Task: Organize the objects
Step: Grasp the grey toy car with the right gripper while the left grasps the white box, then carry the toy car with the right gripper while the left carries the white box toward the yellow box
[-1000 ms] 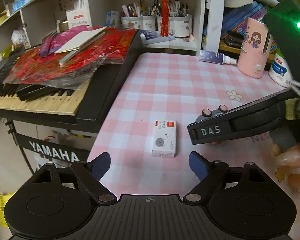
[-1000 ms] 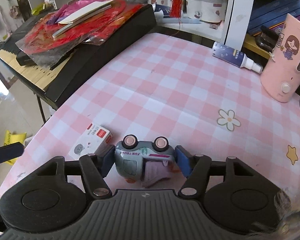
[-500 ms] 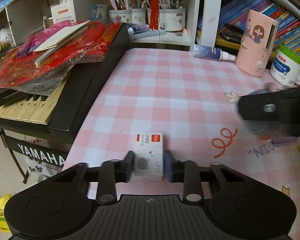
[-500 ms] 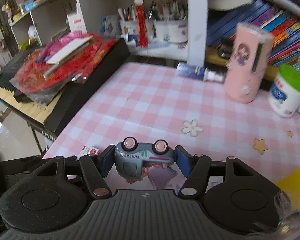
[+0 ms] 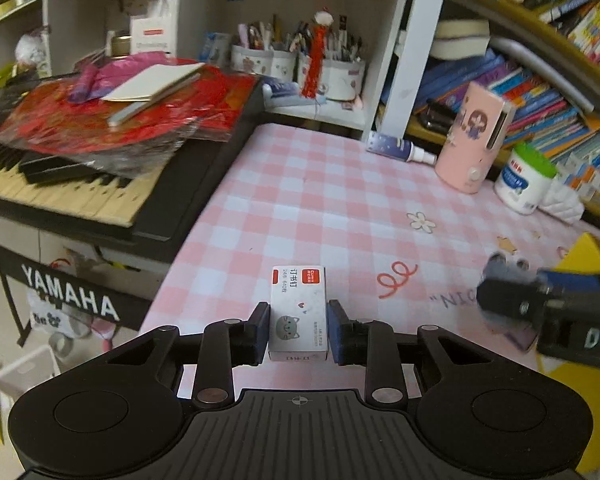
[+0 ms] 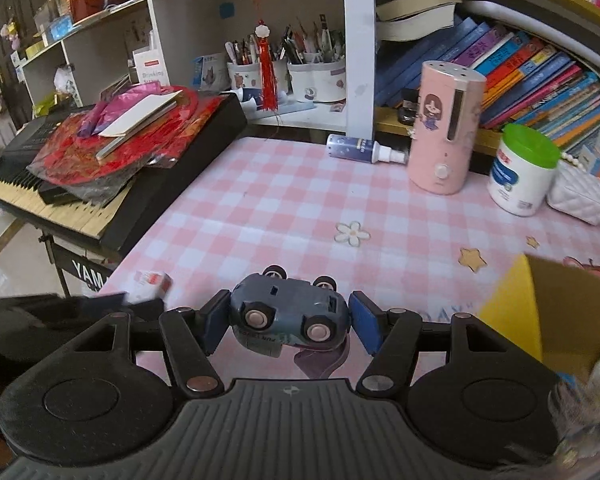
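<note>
Left wrist view: keyboard (image 5: 100, 184) at far left, stacked with red papers; then the pink checked table (image 5: 320, 200). The left gripper (image 5: 298, 330) has its blue pads pressed against both long sides of a small white staple box (image 5: 299, 312), so it is clamped on it; whether the box rests on the cloth or is lifted just clear, cannot tell. Further right, blurred, the right gripper (image 5: 508, 300) carries a toy car (image 5: 504, 266) near a yellow box (image 5: 588, 252) at the table's right edge. Right wrist view: staple box low at left, half hidden by the other tool. Centre, the right gripper (image 6: 287, 322) is closed on the blue-grey toy car (image 6: 288, 314), which lies tipped, wheels toward the camera, pads touching both ends. At right, an open cardboard box with yellow outer sides (image 6: 540, 312), its mouth just beside the car. Judgement: both items are picked and the carry step is under way; the box looks the likely destination. Next move calls for bringing the car over the opening before loosening the grip, then the staple box after it, keeping the two tools from colliding.
</note>
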Motion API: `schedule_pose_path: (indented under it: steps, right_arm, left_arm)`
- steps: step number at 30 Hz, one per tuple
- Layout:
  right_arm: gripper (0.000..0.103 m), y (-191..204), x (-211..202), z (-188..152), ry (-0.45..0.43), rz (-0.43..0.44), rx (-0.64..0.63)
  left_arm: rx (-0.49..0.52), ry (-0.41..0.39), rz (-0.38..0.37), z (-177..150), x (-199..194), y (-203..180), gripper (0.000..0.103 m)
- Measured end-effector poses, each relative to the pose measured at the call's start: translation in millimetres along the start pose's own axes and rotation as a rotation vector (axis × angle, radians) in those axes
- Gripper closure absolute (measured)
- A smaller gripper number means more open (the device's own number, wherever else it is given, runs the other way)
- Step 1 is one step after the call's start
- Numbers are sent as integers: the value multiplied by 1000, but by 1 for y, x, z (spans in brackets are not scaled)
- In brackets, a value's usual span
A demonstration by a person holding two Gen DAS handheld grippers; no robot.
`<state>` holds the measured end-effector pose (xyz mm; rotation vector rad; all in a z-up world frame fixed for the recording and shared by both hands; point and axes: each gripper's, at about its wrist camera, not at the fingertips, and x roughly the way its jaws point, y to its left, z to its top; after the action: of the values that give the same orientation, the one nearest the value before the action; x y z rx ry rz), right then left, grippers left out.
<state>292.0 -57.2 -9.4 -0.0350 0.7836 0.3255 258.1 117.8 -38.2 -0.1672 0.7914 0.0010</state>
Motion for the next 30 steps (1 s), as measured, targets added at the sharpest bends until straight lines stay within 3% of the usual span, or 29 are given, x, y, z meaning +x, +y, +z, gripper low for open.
schedule_pose_path:
  steps: [13, 22, 30]
  right_arm:
    - [42, 25, -63, -55, -7, -37, 31]
    - [42, 65, -109, -119, 25, -49, 14]
    - [42, 89, -151, -169, 24, -72, 41]
  left_arm:
    - [-46, -26, -68, -55, -96, 23, 75]
    - [-15, -56, -62, -107, -157, 38, 75]
    - [12, -26, -121, -146, -189, 45, 75]
